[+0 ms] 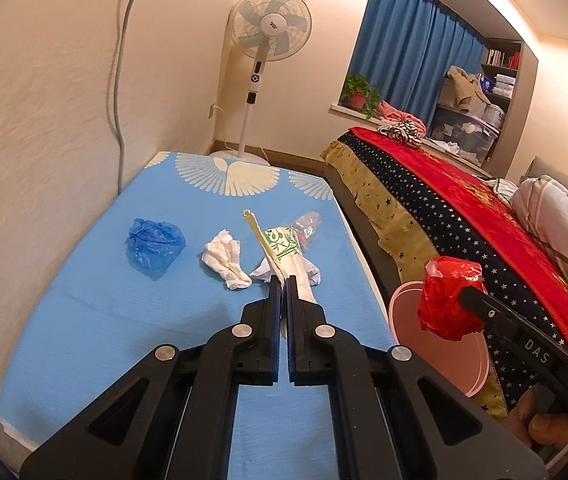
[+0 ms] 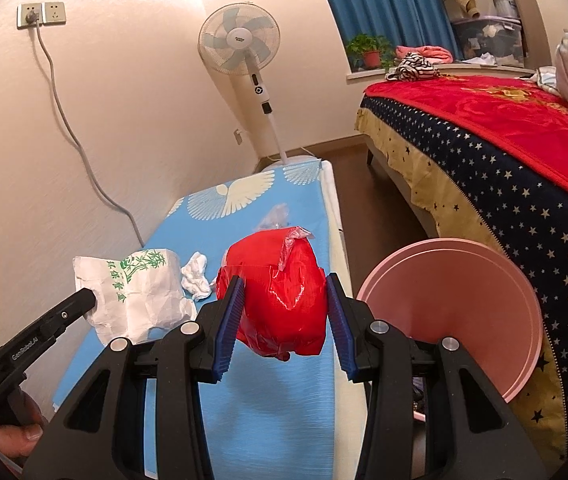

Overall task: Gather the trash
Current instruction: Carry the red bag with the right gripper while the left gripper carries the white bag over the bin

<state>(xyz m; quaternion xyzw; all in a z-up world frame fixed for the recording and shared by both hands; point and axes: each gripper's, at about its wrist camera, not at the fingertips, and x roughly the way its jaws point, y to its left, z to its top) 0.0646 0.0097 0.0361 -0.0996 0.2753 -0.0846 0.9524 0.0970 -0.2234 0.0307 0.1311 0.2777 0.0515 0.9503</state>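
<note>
Right wrist view: the blue-covered bench (image 2: 284, 400) carries the trash; a pink bin (image 2: 463, 308) sits off its right edge. The right gripper (image 2: 284, 308) clamps a red bag (image 2: 280, 300) above that edge. The left gripper (image 1: 284, 284) pinches a white paper bag (image 1: 287, 252); a blue bag (image 1: 154, 244) and tissue (image 1: 226, 260) lie mid-bench.

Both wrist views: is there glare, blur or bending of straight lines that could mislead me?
Left wrist view: warm light, wall streaked by blur at left, bed edge bowed. Right wrist view: glossy highlights on the red plastic bag in the right gripper, curved wall corner, dark circular vignette.
</note>
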